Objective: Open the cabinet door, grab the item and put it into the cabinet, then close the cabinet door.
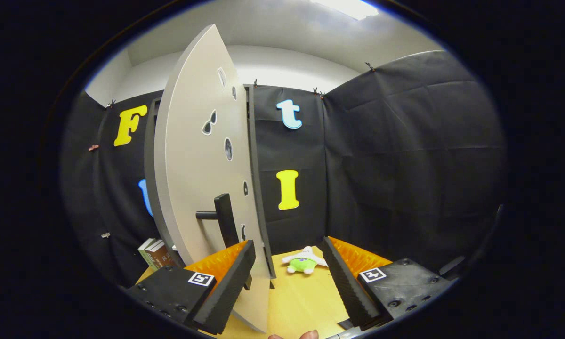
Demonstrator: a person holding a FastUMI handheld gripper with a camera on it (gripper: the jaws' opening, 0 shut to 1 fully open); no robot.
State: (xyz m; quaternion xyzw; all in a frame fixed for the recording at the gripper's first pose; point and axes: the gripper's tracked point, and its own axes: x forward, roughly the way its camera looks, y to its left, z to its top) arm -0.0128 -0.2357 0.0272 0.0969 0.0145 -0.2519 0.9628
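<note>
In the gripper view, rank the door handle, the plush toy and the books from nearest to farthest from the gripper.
The gripper is open.
1. Door handle: on the open cabinet door, just above the left finger's tip.
2. Plush toy: on the table, ahead between the fingers.
3. Books: behind the door, far left.

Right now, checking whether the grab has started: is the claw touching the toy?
Apart. The gripper view shows bare tabletop between the open claw and the toy lying beyond it.
</note>
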